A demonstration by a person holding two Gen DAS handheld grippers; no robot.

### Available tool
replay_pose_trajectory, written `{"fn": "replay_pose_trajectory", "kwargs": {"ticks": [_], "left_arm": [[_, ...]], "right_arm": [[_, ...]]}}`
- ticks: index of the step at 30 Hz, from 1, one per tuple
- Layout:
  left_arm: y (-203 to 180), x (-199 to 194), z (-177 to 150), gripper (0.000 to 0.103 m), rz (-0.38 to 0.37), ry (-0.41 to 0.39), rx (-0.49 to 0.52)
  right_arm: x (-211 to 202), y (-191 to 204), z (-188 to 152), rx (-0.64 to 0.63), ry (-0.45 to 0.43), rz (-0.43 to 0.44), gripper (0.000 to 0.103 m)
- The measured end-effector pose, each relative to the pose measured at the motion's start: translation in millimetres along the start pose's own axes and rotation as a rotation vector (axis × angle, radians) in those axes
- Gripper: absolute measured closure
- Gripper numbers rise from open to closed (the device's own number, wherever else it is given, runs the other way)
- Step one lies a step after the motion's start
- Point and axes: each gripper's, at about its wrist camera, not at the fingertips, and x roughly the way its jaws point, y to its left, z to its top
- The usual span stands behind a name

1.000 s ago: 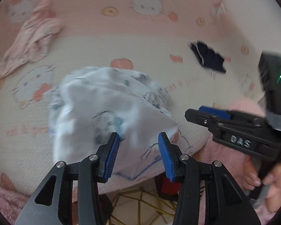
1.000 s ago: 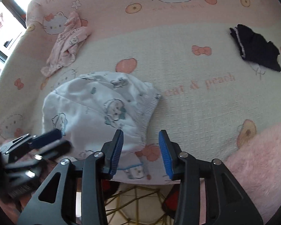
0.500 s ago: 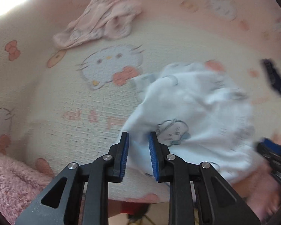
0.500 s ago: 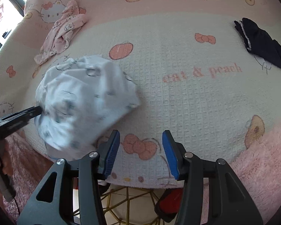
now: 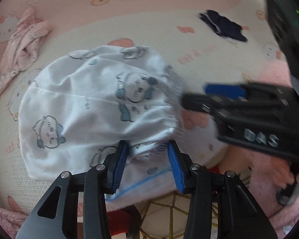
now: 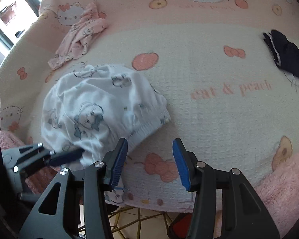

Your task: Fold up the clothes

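A white garment [image 5: 93,103] with blue cartoon prints lies crumpled on the cream and pink cartoon-cat bedcover [image 6: 209,109]. My left gripper [image 5: 147,159] stands open at the garment's near edge, and a small fold of white cloth sits loose between its blue pads. In the right wrist view the white garment [image 6: 101,107] is left of centre, with the left gripper [image 6: 49,157] low at its near-left side. My right gripper [image 6: 149,161] is open and empty over bare bedcover, just right of the garment's elastic hem. From the left wrist view the right gripper [image 5: 239,103] is a blur beside that hem.
A pink garment [image 6: 81,35] lies bunched at the far left. A dark navy garment [image 6: 287,57] lies at the far right. Fluffy pink fabric [image 6: 279,189] covers the near right edge. Below the bed's near edge are gold chair legs [image 6: 129,219] and floor.
The left gripper, nearly shut on the white garment half a second ago, has opened and swung back to the garment's near edge. The garment slid right and settled. The right gripper stayed open.
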Motion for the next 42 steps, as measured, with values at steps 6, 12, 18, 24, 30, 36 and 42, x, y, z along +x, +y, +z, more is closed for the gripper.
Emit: {"fn": "replay_pose_trajectory", "kwargs": {"ticks": [6, 12, 18, 24, 30, 36, 42], "left_arm": [[66.5, -14.5, 11.0, 0.081, 0.142, -0.084, -0.279], [99.8, -35.4, 2.3, 0.078, 0.076, -0.121, -0.392], [92.6, -25.2, -4.9, 0.053, 0.061, -0.085, -0.232], [93.6, -20.3, 17.2, 0.090, 0.090, -0.121, -0.166], [132.5, -64.4, 48.6, 0.093, 0.267, -0.285, -0.299], [163.9, -54.0, 53.8, 0.083, 0.195, -0.205, -0.307], [143.2, -28.6, 41.6, 0.049, 0.160, -0.135, -0.209]], "right_arm": [[2.9, -12.3, 1.4, 0.007, 0.010, -0.011, 0.055], [7.9, 4.2, 12.9, -0.062, 0.014, 0.030, 0.048], [18.9, 27.3, 38.4, -0.152, -0.031, -0.011, 0.039], [27.9, 47.8, 63.3, -0.232, -0.096, -0.086, 0.064], [9.6, 47.4, 83.2, -0.198, -0.157, -0.097, 0.065], [26.3, 45.4, 76.2, -0.157, -0.021, 0.038, 0.044], [68.9, 53.7, 58.4, -0.196, 0.054, -0.029, 0.037]]}}
